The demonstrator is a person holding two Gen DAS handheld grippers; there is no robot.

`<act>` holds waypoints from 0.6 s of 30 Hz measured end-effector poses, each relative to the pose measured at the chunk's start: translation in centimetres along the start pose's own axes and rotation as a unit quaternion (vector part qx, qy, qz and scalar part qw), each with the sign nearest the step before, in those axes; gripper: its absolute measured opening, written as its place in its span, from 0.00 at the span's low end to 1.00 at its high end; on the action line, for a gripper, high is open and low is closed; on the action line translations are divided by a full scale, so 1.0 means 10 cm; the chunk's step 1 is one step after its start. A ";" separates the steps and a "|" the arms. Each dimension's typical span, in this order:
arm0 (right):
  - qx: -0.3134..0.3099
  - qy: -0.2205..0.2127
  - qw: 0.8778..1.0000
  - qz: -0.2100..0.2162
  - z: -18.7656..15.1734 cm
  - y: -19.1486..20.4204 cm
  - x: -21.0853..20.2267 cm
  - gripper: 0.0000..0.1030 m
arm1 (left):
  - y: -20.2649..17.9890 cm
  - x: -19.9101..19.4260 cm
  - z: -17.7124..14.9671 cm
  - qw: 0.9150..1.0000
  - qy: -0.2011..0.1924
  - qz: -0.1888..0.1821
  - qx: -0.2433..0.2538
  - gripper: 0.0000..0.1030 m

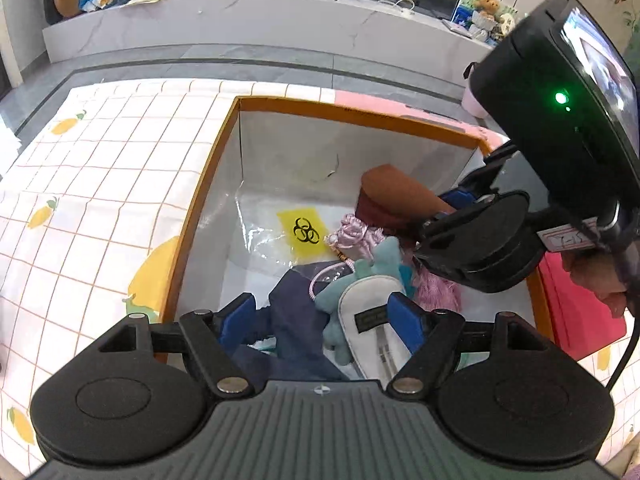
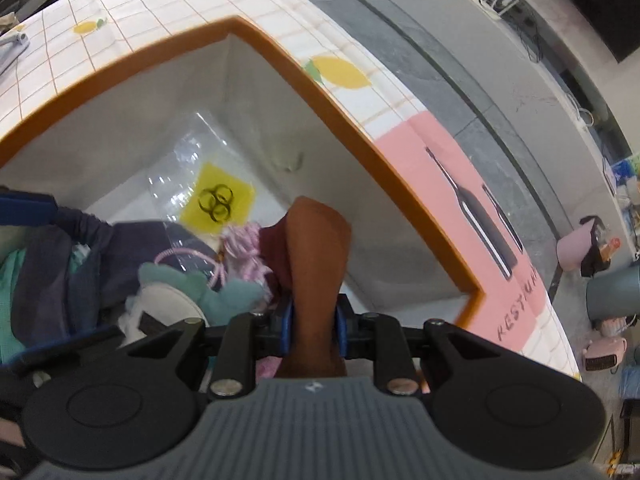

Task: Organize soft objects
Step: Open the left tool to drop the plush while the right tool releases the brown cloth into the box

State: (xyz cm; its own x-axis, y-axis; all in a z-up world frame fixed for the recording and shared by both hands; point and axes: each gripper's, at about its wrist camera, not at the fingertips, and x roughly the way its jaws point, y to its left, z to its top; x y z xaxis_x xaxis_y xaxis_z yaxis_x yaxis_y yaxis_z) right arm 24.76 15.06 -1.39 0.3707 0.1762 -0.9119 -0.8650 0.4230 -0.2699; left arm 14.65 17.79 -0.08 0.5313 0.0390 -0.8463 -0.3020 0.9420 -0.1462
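Note:
An orange-rimmed white box (image 1: 208, 184) (image 2: 360, 128) holds a heap of soft things: a teal plush (image 1: 372, 272) (image 2: 232, 292), a white pouch (image 1: 372, 320), dark blue cloth (image 1: 292, 320) (image 2: 120, 256), a pink satin piece (image 1: 356, 236) (image 2: 244, 244) and a clear bag with a yellow label (image 1: 304, 230) (image 2: 218, 198). My left gripper (image 1: 326, 320) hangs open above the heap, its blue pads apart and pressing on nothing. My right gripper (image 2: 314, 328) is shut on a brown cloth piece (image 2: 320, 264) (image 1: 400, 190) inside the box at the right.
The box sits on a tablecloth with a lemon print (image 1: 100, 184) (image 2: 340, 72). A pink printed sheet (image 2: 448, 184) lies past the box's far rim, and a red item (image 1: 580, 312) beside its right wall. A marble counter (image 1: 280, 16) runs across the back.

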 end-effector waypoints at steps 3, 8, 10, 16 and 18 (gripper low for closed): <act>0.009 -0.001 1.000 0.018 0.01 0.02 0.00 0.20 | 0.01 -0.01 -0.01 1.000 0.000 -0.007 0.000 0.85; -0.019 -0.003 0.999 -0.042 -0.01 0.13 -0.03 0.52 | 0.02 -0.05 -0.02 1.000 -0.004 -0.002 0.001 0.85; -0.011 -0.012 0.999 -0.032 -0.03 0.11 -0.08 0.56 | -0.01 -0.11 -0.03 1.000 -0.013 0.012 0.012 0.85; 0.005 -0.030 0.998 -0.050 -0.06 0.05 -0.22 0.83 | -0.09 -0.14 -0.06 0.998 -0.025 0.040 0.038 0.84; 0.017 -0.031 0.998 -0.049 -0.06 0.02 -0.24 0.85 | -0.10 -0.15 -0.07 0.997 -0.034 0.048 0.048 0.84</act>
State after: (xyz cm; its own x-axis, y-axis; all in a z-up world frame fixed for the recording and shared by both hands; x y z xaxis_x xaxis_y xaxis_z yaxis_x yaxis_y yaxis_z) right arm 23.47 14.22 0.54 0.4733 0.1862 -0.8610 -0.8124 0.4703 -0.3448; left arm 13.60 16.53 1.00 0.5565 0.1506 -0.8171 -0.2795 0.9600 -0.0134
